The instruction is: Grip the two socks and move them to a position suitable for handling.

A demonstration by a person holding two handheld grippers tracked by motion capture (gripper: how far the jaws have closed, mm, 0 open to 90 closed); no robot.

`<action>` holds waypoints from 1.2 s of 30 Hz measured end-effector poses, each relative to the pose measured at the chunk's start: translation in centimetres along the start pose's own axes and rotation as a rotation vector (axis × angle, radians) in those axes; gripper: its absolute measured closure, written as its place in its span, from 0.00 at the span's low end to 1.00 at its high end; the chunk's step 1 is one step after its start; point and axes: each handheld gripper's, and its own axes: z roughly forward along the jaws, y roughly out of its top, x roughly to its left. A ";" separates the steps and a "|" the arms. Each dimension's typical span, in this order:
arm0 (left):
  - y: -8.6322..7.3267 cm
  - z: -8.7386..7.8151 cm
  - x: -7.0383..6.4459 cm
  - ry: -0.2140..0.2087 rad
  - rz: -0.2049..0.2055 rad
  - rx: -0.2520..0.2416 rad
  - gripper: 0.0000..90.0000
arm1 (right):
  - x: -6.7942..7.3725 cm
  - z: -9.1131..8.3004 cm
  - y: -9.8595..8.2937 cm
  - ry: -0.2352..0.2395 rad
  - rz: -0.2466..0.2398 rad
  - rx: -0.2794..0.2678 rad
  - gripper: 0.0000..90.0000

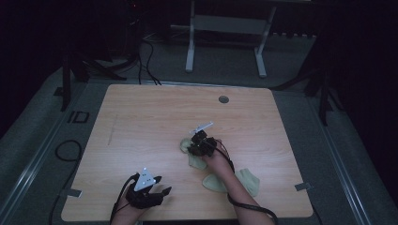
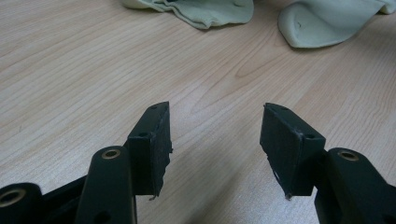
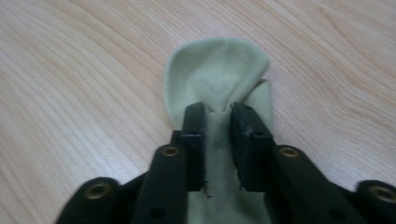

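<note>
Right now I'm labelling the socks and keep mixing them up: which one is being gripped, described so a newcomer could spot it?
Start at the wooden table and find its middle. There the right hand-held gripper pinches a pale green sock. Unlike the two other green socks lying loose nearer the front edge, this one is bunched between the jaws.

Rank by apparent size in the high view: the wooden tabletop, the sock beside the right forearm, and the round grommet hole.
1. Wooden tabletop, by far the largest.
2. Pale green sock, lying flat right of the forearm.
3. Round grommet hole, smallest, near the far edge.
</note>
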 end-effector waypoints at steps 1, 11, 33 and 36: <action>0.0 0.0 0.0 0.002 -0.001 -0.001 0.48 | 0.0 0.0 0.0 0.001 0.001 0.000 0.88; 0.0 0.1 0.0 0.000 -0.008 -0.002 0.48 | -0.7 -3.3 0.2 -0.060 -0.014 -0.050 0.92; 0.1 0.6 -0.4 -0.008 -0.014 0.003 0.48 | -5.7 -11.7 -2.4 -0.111 -0.046 -0.073 0.92; 0.0 0.6 -0.4 -0.010 -0.015 0.003 0.48 | -5.7 -10.1 -3.3 -0.099 -0.043 -0.049 0.92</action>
